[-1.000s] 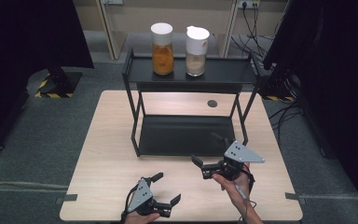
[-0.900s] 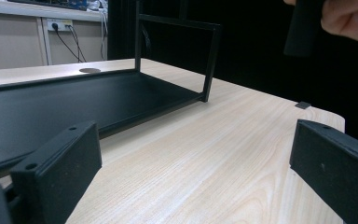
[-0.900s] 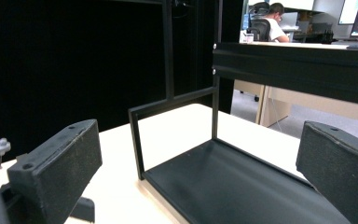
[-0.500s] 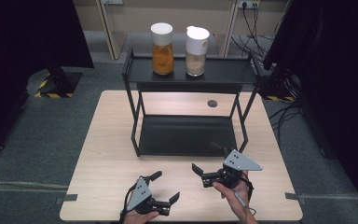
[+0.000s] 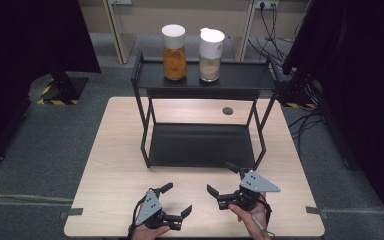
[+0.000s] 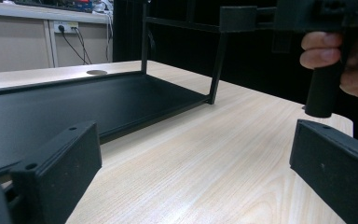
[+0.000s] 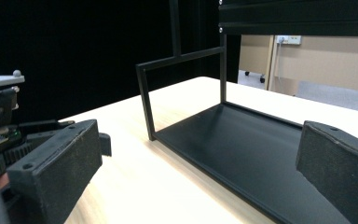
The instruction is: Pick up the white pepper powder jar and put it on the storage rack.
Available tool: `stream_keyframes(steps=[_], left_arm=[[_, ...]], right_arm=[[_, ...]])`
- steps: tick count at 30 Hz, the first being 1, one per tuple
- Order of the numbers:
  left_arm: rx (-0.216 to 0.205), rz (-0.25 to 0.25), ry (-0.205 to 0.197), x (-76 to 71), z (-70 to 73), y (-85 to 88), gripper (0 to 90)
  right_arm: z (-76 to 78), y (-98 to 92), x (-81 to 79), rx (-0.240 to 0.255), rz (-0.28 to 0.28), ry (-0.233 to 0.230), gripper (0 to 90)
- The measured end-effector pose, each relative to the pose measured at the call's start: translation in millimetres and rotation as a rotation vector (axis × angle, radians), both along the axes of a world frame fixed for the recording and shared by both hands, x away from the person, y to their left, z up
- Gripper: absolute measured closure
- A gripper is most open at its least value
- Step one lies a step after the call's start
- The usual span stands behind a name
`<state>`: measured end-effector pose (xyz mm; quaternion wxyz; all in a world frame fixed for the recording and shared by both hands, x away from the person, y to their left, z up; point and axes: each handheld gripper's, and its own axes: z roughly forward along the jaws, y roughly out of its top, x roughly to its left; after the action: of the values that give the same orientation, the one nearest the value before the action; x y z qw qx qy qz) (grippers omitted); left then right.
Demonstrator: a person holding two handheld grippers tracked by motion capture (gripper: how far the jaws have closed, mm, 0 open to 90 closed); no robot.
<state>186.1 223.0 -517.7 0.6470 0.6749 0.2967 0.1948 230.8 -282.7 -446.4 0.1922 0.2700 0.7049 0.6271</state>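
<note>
A black two-tier rack [image 5: 150, 80] stands at the middle of a light wooden table [image 5: 115, 150]. On its top shelf stand a white-lidded jar of orange contents [image 5: 174, 52] and a white-lidded jar of beige contents [image 5: 211, 48]. My left gripper [image 5: 176, 199] is open near the table's front edge, with nothing between its jaws. My right gripper [image 5: 221, 178] is open just in front of the rack's lower shelf [image 5: 202, 145], also holding nothing. In the left gripper view my left gripper [image 6: 191, 154] faces that lower shelf [image 6: 74, 102]. In the right gripper view my right gripper [image 7: 198, 158] looks along the lower shelf [image 7: 242, 144].
A round dark grommet [image 5: 227, 110] sits in the table behind the rack. The hand holding the right gripper [image 6: 335, 51] hangs at the upper right of the left gripper view. Dark curtains flank the table, with cables on the floor at the far right.
My right gripper has drawn back from the rack toward the table's front edge. The left gripper has barely moved. Both have stayed open.
</note>
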Motion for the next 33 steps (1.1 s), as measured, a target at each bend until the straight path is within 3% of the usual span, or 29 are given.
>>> stream_keyframes(steps=[22,33], left_arm=[[-0.007,0.009,0.007,0.5,0.3,0.6,1.6],[-0.005,0.007,0.004,0.7,0.2,-0.1,1.6]], right_arm=[[-32.8,-17.2,-10.7,0.021,-0.015,0.055,0.5],[-38.5,-20.6,-9.7,0.022,-0.023,0.064,0.5]])
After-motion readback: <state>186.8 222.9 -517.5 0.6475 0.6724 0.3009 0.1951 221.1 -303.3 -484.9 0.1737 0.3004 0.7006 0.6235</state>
